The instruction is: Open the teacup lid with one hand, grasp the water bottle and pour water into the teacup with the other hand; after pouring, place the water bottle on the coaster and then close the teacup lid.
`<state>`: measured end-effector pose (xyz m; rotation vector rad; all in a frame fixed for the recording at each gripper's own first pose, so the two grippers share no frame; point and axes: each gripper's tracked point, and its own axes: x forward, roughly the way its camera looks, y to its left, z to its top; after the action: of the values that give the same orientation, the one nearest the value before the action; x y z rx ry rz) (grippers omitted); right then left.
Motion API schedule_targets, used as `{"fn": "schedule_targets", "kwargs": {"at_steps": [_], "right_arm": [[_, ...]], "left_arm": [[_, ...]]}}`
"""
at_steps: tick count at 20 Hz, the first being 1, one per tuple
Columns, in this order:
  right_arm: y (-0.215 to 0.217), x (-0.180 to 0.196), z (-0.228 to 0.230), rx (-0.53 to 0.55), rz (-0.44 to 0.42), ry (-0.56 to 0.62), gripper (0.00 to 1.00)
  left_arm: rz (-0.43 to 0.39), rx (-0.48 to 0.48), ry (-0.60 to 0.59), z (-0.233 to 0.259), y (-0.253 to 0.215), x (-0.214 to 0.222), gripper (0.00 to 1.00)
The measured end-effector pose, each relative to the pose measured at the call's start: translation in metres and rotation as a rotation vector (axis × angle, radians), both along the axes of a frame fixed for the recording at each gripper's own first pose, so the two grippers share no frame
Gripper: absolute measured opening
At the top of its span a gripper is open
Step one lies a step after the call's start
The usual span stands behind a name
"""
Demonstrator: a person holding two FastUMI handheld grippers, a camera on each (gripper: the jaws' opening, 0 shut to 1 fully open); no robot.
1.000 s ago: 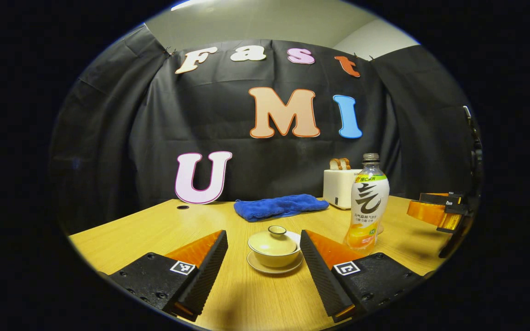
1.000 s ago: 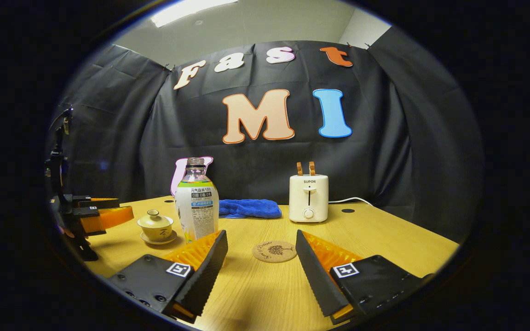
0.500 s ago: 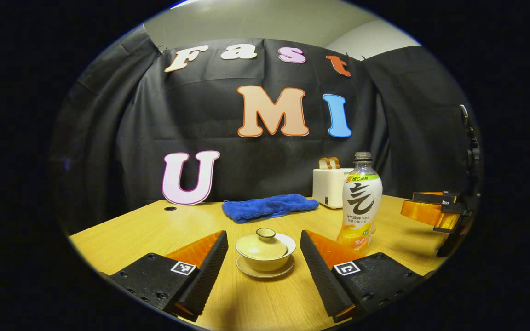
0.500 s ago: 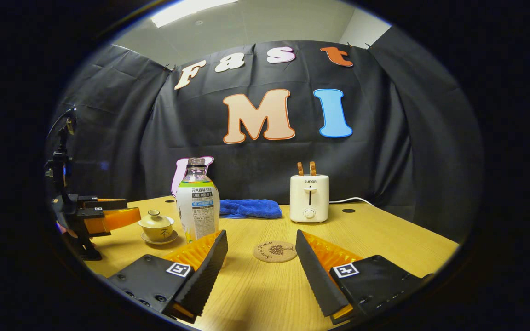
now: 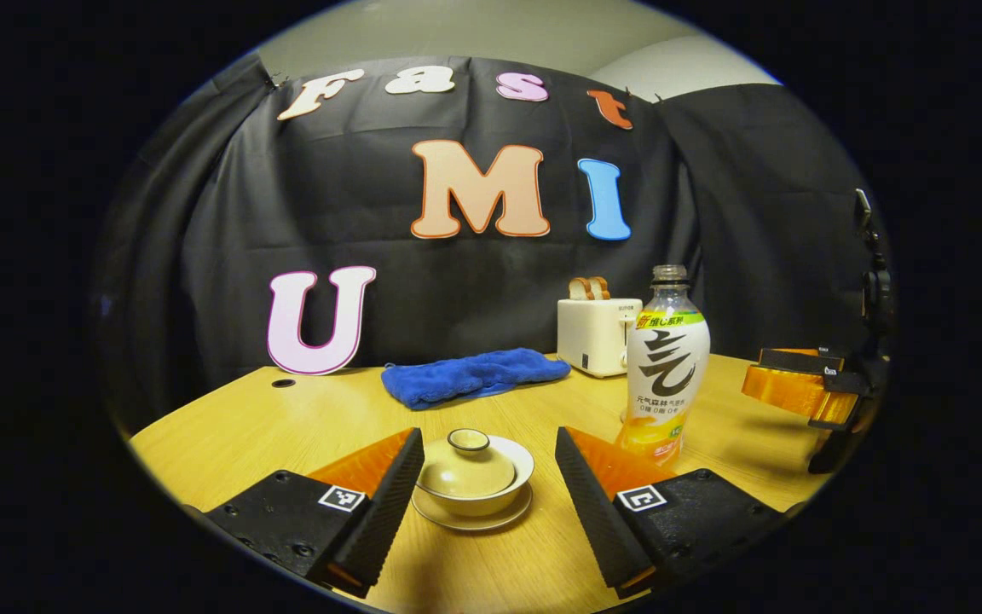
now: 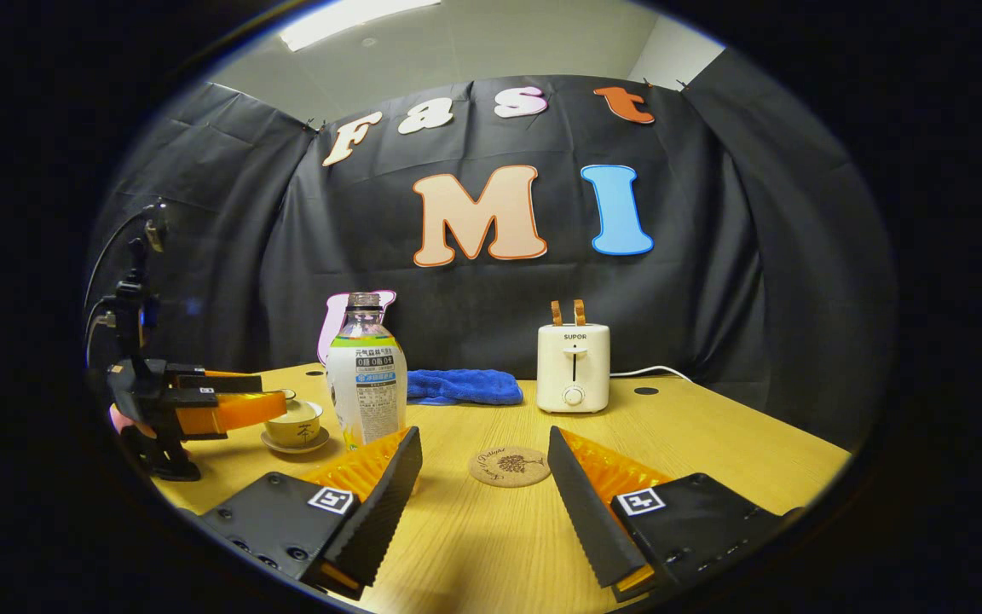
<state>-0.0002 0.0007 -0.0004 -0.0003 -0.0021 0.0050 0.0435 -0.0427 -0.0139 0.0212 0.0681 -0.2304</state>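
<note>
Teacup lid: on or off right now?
On. The lid sits on the teacup, knob up, between the open left gripper fingers, untouched.

The left gripper [image 5: 484, 503] stood with its jaws wide apart around the lidded teacup [image 5: 472, 476] on its saucer — touching neither side clearly. To the right stood the uncapped water bottle [image 5: 666, 367]; farther back lay a blue cloth [image 5: 474, 376] — beside a toaster [image 5: 595, 333].
</note>
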Motion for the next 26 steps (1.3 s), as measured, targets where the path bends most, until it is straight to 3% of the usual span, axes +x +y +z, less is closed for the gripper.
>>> {"fn": "schedule_targets", "kwargs": {"at_steps": [2,3,4,7,10,11,13,15,16,17,20,24,26], "right_arm": [[0.0,0.0,0.001,0.0,0.0,0.0,0.99],[0.0,0.0,0.0,0.0,0.0,0.0,0.92],[0.001,0.0,0.001,0.0,0.001,0.0,0.95],[0.001,0.0,0.0,0.0,0.004,0.0,0.99],[0.001,0.0,0.0,0.0,0.004,0.0,0.99],[0.001,0.0,0.0,0.0,0.004,0.0,0.92],[0.001,0.0,0.0,0.0,0.004,0.0,0.99],[0.001,-0.001,0.0,0.0,0.004,0.0,0.96],[0.001,-0.001,0.0,0.0,0.004,0.0,0.93],[0.001,-0.001,0.0,0.0,0.004,0.0,0.91],[0.002,-0.001,0.001,0.0,0.004,0.0,0.94],[0.002,-0.001,0.001,0.0,0.004,0.0,0.92],[0.001,-0.001,0.001,0.0,0.004,0.0,0.95]], "left_arm": [[0.006,0.006,0.016,-0.003,0.001,0.008,0.91],[0.008,0.008,0.025,-0.004,0.001,0.012,0.91],[0.005,0.009,0.032,-0.006,0.001,0.016,0.91],[-0.004,0.021,0.044,-0.008,0.0,0.023,0.71],[-0.012,0.042,0.067,-0.012,-0.003,0.026,0.67],[-0.01,0.046,0.069,-0.012,-0.002,0.026,0.65],[-0.009,0.052,0.065,-0.011,-0.002,0.029,0.63],[0.006,0.061,0.065,-0.013,0.002,0.032,0.59],[0.016,0.065,0.063,-0.012,0.005,0.034,0.56],[0.024,0.069,0.062,-0.012,0.006,0.034,0.46],[0.041,0.076,0.065,-0.013,0.009,0.036,0.31],[0.051,0.075,0.062,-0.012,0.01,0.035,0.28],[0.062,0.072,0.059,-0.011,0.013,0.035,0.28]]}}
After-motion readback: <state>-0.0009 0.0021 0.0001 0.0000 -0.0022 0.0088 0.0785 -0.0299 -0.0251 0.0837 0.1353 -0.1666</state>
